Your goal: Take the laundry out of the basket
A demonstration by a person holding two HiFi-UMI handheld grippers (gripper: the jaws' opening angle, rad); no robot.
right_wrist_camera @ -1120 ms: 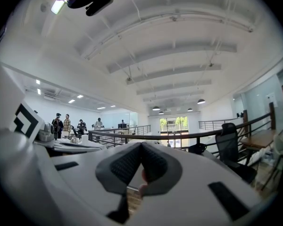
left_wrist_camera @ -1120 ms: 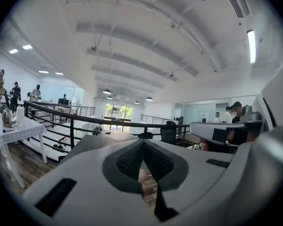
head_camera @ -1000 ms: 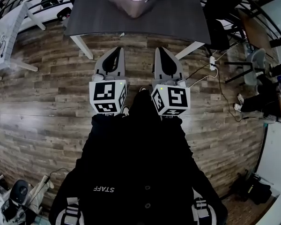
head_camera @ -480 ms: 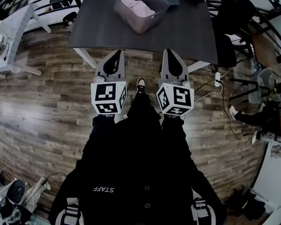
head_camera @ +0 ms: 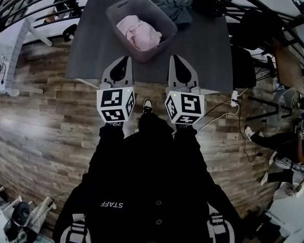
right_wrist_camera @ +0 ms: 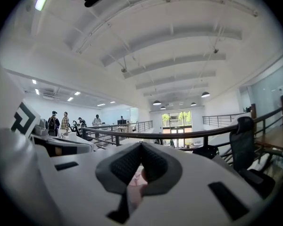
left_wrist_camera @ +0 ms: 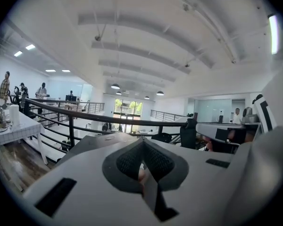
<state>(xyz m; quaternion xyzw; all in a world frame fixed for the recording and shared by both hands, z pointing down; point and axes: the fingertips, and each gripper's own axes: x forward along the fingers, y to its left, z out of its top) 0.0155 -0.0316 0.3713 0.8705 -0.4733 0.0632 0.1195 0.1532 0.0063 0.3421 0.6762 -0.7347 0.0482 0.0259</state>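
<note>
Pink laundry [head_camera: 138, 31] lies bunched inside the grey plastic basket [head_camera: 122, 4] on the dark table [head_camera: 202, 49], with a grey-green cloth [head_camera: 176, 6] just beside it. The left gripper [head_camera: 125, 58] and right gripper [head_camera: 172, 57] hover at the table's near edge, both clenched and empty. Reaching in with the jaws clenched would only push the fabric down, and a pinch on 1 fold could, I judge, drag the light basket toward the edge. Wood-plank floor [head_camera: 40, 125] lies below, and a black railing [head_camera: 20, 4] bounds this open office mezzanine.
</note>
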